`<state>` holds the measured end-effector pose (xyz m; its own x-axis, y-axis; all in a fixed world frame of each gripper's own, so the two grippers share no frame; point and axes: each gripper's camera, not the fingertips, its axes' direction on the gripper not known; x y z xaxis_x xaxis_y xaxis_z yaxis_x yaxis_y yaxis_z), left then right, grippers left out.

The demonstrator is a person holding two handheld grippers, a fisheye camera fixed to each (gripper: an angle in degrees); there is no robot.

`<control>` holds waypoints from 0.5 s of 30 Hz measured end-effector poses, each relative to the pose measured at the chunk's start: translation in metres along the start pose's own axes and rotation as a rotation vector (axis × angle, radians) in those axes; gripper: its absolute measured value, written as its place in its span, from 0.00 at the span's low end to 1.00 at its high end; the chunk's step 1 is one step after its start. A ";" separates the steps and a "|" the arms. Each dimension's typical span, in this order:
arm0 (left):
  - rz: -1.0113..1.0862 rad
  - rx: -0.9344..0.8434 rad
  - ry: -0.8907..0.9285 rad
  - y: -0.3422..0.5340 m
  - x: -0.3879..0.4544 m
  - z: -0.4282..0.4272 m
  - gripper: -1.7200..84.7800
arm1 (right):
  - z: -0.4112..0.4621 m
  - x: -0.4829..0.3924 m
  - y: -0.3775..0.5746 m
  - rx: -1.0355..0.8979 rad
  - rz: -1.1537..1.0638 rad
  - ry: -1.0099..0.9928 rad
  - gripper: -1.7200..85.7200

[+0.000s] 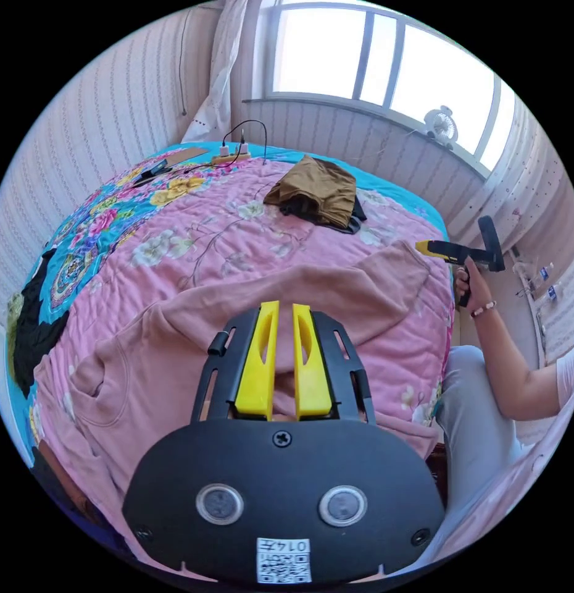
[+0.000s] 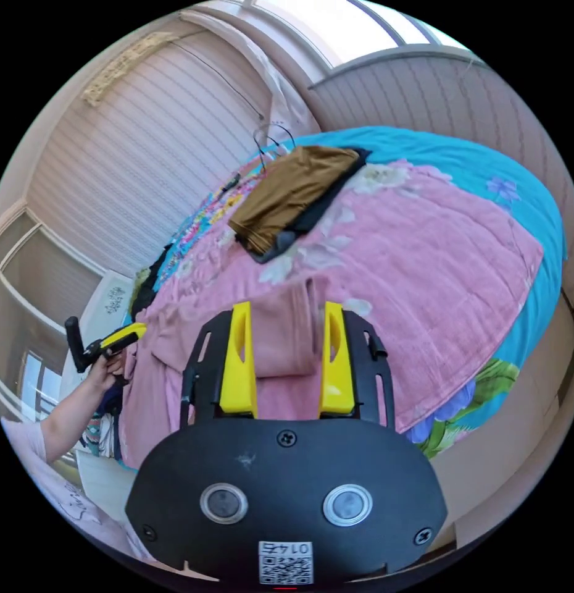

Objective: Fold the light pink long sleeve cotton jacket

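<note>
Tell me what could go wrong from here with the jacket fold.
1. The right tongs stand open around the sleeve; closing carelessly may catch the quilt beneath too.
2. The left tongs are nearly shut over the jacket, possibly without gripping it; a pull might leave the cloth behind.
3. The jacket lies rumpled, so a fold now could set wrinkles.
</note>
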<state>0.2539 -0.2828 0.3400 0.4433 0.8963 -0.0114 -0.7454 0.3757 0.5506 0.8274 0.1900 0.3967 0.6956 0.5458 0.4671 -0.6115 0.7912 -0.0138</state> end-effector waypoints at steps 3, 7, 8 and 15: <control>-0.108 -0.032 -0.040 0.001 -0.014 0.016 0.08 | 0.001 0.010 -0.006 -0.012 -0.068 0.001 0.09; -0.226 -0.037 -0.022 -0.004 -0.024 0.032 0.08 | -0.006 0.052 -0.005 0.009 0.024 -0.161 0.05; -0.234 -0.040 -0.024 -0.006 -0.024 0.034 0.08 | -0.011 0.061 -0.003 0.037 0.051 -0.200 0.05; -0.190 -0.043 0.017 -0.028 0.003 0.051 0.08 | -0.046 0.113 0.015 0.222 0.186 -0.194 0.04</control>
<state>0.3016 -0.3023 0.3671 0.5701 0.8119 -0.1260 -0.6698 0.5480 0.5011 0.9142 0.2761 0.4087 0.4929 0.5955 0.6344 -0.8031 0.5919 0.0683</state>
